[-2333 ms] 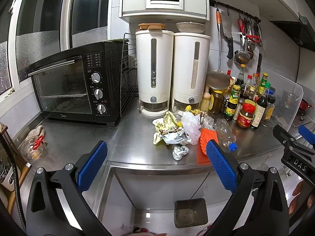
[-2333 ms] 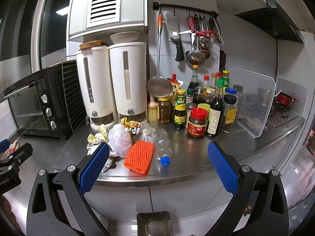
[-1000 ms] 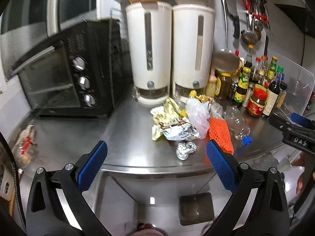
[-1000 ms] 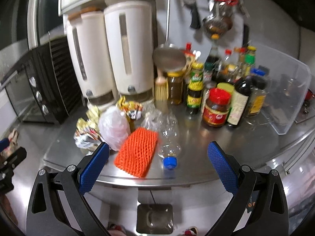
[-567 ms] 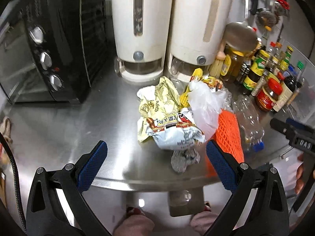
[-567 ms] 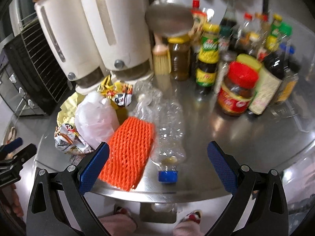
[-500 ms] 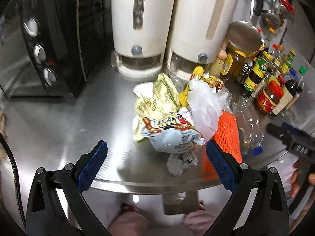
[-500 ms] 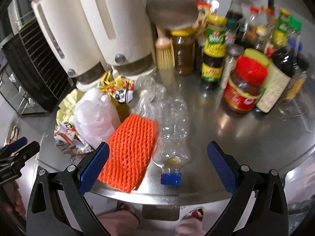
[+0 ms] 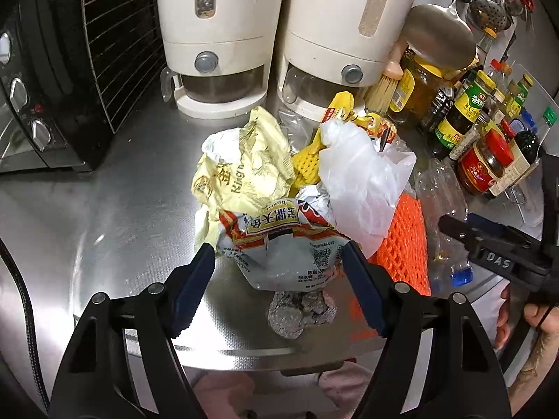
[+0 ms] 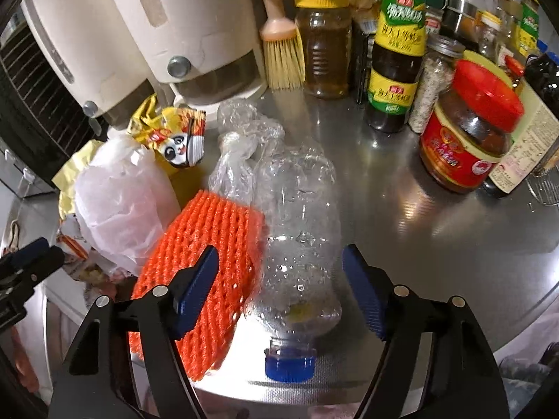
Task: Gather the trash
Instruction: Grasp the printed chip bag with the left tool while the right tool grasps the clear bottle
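A pile of trash lies on the steel counter (image 9: 104, 216). My left gripper (image 9: 279, 265) is open, its blue pads either side of a crumpled white and red snack bag (image 9: 279, 244), above a foil ball (image 9: 300, 309). Behind lie a yellow wrapper (image 9: 241, 171) and a white plastic bag (image 9: 363, 178). My right gripper (image 10: 279, 279) is open around a clear crushed bottle (image 10: 300, 230) with a blue cap (image 10: 290, 363). An orange foam net (image 10: 206, 262) lies left of the bottle, under the left pad. The white bag (image 10: 118, 202) and a panda wrapper (image 10: 178, 139) sit further left.
Two white dispensers (image 9: 216, 28) stand behind the pile, a black oven (image 9: 42, 70) at the left. Sauce bottles and a red-lidded jar (image 10: 468, 129) crowd the right, with a brush (image 10: 283, 52) and clear crumpled plastic (image 10: 244, 146). The counter edge is just below both grippers.
Both grippers have moved forward and down to the pile and narrowed. The left one now straddles the snack bag; the right one now straddles the bottle.
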`<state>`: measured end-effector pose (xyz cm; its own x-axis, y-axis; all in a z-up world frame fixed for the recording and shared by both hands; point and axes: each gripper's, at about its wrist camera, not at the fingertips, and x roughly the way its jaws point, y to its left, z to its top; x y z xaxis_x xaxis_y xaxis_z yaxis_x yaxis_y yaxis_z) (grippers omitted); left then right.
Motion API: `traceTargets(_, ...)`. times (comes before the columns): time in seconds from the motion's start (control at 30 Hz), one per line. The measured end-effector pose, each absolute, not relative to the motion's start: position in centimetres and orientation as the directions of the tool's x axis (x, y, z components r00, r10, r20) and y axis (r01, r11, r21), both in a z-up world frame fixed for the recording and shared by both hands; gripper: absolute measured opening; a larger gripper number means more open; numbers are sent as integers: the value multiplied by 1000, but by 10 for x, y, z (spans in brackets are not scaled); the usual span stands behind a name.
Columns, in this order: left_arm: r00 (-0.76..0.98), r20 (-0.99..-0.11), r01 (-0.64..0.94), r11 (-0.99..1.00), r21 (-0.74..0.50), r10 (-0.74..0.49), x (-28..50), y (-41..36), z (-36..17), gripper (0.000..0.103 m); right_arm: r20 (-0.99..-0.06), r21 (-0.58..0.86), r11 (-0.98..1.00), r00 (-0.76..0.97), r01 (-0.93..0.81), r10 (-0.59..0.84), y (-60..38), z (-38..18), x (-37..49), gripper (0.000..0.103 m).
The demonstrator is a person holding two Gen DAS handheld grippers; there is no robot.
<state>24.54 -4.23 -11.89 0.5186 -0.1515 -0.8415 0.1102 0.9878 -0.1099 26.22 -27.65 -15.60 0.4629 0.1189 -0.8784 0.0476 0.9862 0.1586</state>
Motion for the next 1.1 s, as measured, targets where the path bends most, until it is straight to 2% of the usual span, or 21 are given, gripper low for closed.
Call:
traceTargets(0.1, 516, -843, 111, 988, -108, -150, 250, -48, -120, 73, -882, 168, 985, 454, 51, 127, -278, -165, 267, 74)
traceTargets(0.2, 501, -846, 115, 983, -146, -184, 254, -52, -123, 78, -883, 178, 983, 447, 45, 140, -279, -170, 266, 74)
traceTargets(0.4, 497, -853, 148, 984, -97, -159, 256, -72, -130, 79, -892, 170, 984, 432, 49, 133, -284, -180, 266, 74)
traceTargets(0.47, 482, -861, 155, 983, -100, -164, 258, -76, -136, 78, -895, 181, 982, 423, 52, 143, -286, -186, 267, 68)
traceTargets(0.5, 479, -862, 151, 983, -102, -163, 260, -76, -139, 78, -893, 202, 978, 420, 49, 163, -287, -188, 267, 60)
traceTargets(0.6, 495, -855, 143, 985, -94, -154, 261, -75, -139, 75, -892, 187, 981, 427, 45, 150, -287, -187, 266, 59)
traceTargets(0.8, 513, -843, 136, 985, -107, -162, 256, -68, -126, 62, -872, 197, 979, 466, 54, 150, -291, -170, 260, 59)
traceTargets(0.97, 544, -824, 129, 986, -102, -156, 245, -60, -109, 44, -846, 202, 978, 513, 58, 144, -290, -144, 251, 59)
traceTargets(1.1, 555, -817, 138, 986, -98, -159, 233, -58, -100, 38, -823, 214, 975, 549, 56, 149, -291, -123, 236, 59)
